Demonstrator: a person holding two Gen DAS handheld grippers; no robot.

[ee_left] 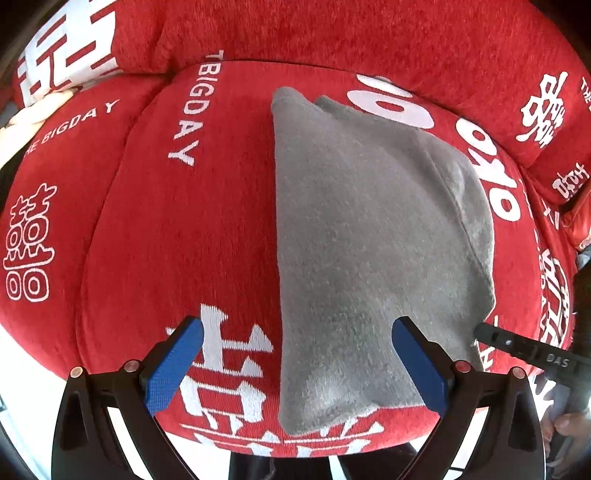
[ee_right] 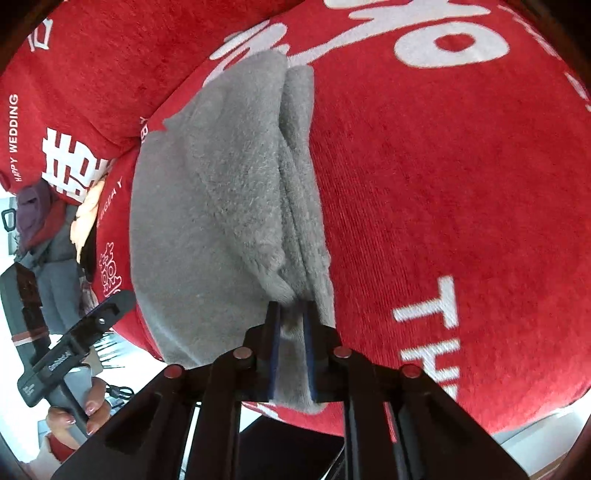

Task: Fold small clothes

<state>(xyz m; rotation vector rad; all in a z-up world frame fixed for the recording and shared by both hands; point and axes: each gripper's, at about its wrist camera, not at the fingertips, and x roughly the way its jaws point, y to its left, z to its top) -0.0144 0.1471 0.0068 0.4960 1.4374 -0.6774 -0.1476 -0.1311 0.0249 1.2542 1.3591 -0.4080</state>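
A grey fleece garment [ee_left: 369, 240] lies folded on a red sofa seat cushion [ee_left: 177, 229]. My left gripper [ee_left: 295, 332] is open, its blue pads wide apart above the garment's near left edge; the right pad hangs over the grey cloth, the left over the red cushion. In the right wrist view my right gripper [ee_right: 292, 314] is shut on the garment's [ee_right: 207, 206] layered right edge near the front of the cushion [ee_right: 443, 184]. The right gripper's black finger also shows in the left wrist view [ee_left: 517, 343] at the garment's right edge.
Red back cushions [ee_left: 332, 29] with white lettering stand behind the seat. A red pillow [ee_left: 546, 122] sits at the right. A pile of clothes [ee_right: 44, 221] lies to the left of the sofa. The cushion's front edge [ee_left: 295, 446] is just below the grippers.
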